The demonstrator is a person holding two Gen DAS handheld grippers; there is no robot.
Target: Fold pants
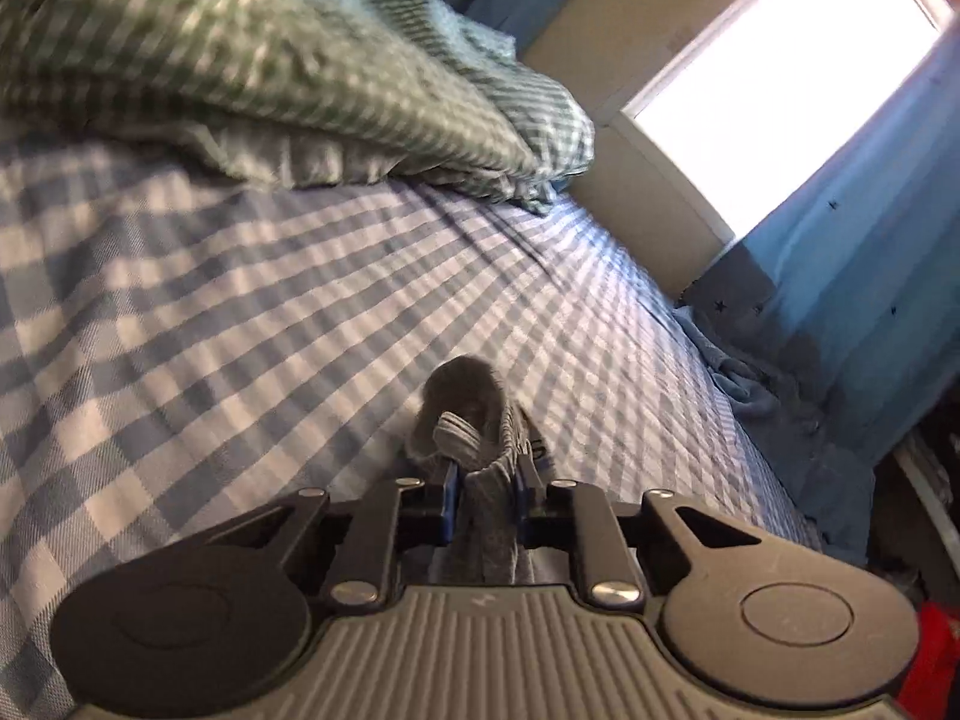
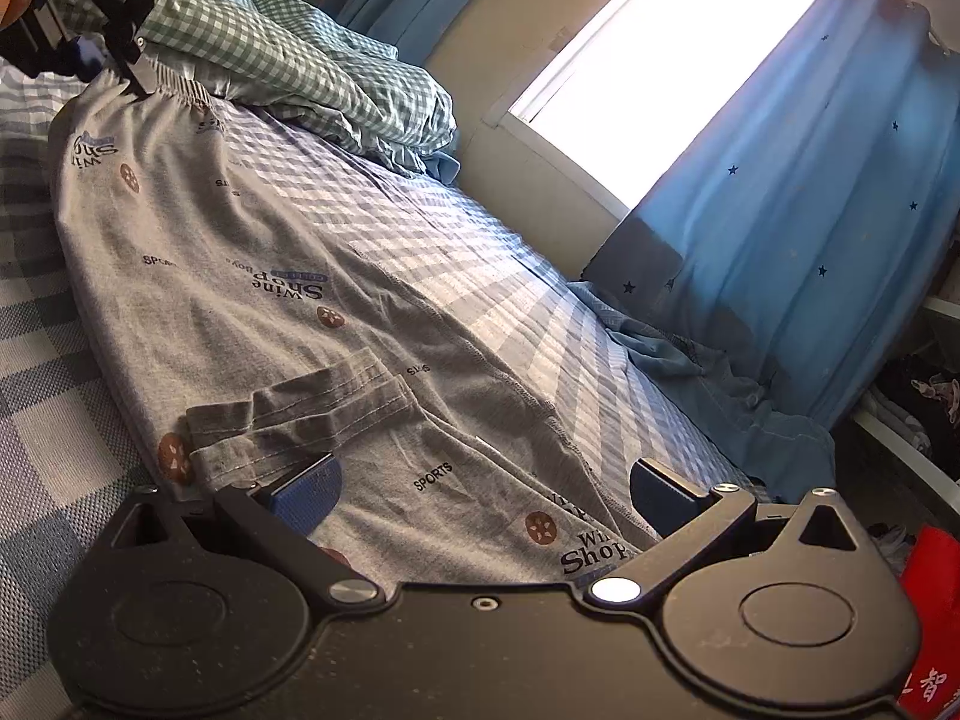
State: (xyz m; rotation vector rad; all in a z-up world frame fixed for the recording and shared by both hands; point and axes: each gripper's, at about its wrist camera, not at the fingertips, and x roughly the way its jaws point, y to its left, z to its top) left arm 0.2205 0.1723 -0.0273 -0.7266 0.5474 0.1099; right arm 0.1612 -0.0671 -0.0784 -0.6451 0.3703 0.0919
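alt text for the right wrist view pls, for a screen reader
Grey printed pants lie spread along a blue checked bed sheet, the open right gripper low over the leg cuffs. At the far end the left gripper pinches the waistband, beside a green checked duvet under a bright window.

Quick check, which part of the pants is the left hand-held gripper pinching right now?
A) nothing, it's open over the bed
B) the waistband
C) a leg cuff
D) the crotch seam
B: in the right wrist view the left hand-held gripper is clamped on the gathered waistband at the far end of the pants; the left wrist view shows grey fabric bunched between its pads.
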